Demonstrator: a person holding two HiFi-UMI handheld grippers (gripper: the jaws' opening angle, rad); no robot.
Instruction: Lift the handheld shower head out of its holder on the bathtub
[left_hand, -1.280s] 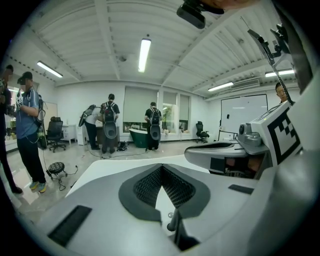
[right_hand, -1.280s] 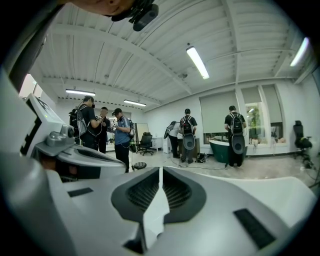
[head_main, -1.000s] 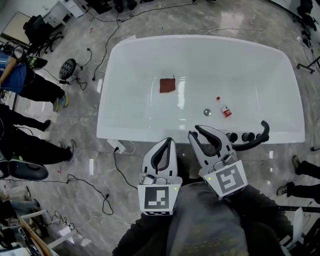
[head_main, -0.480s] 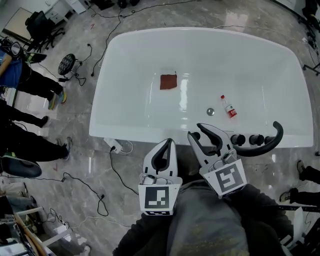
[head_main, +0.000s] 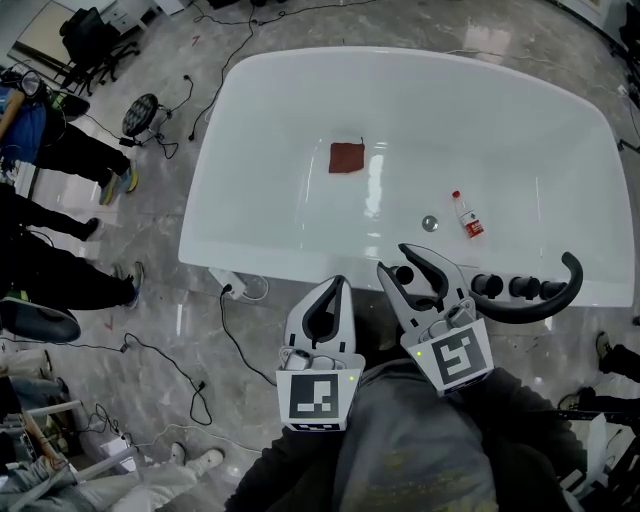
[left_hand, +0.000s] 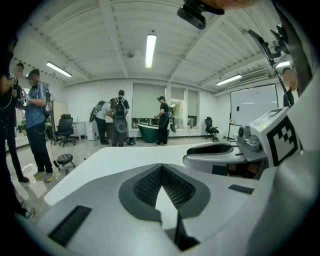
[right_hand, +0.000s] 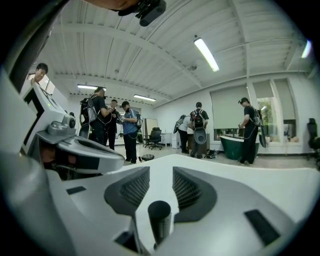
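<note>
Shower head (head_main: 530, 306), black and curved, rests along the near rim of the bathtub (head_main: 300, 262), its long axis left to right, to the right of the right claw (head_main: 395, 262). That nearer claw's jaws, just opening, stand apart around a dark upright cylinder (right_hand: 159, 216) without touching it. The left claw (head_main: 338, 285), farther left, is closed and empty.

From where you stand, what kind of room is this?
Probably a big workshop or lab, not a bathroom: the white bathtub stands on an open floor strewn with cables, with office chairs and people wearing backpacks nearby.
</note>
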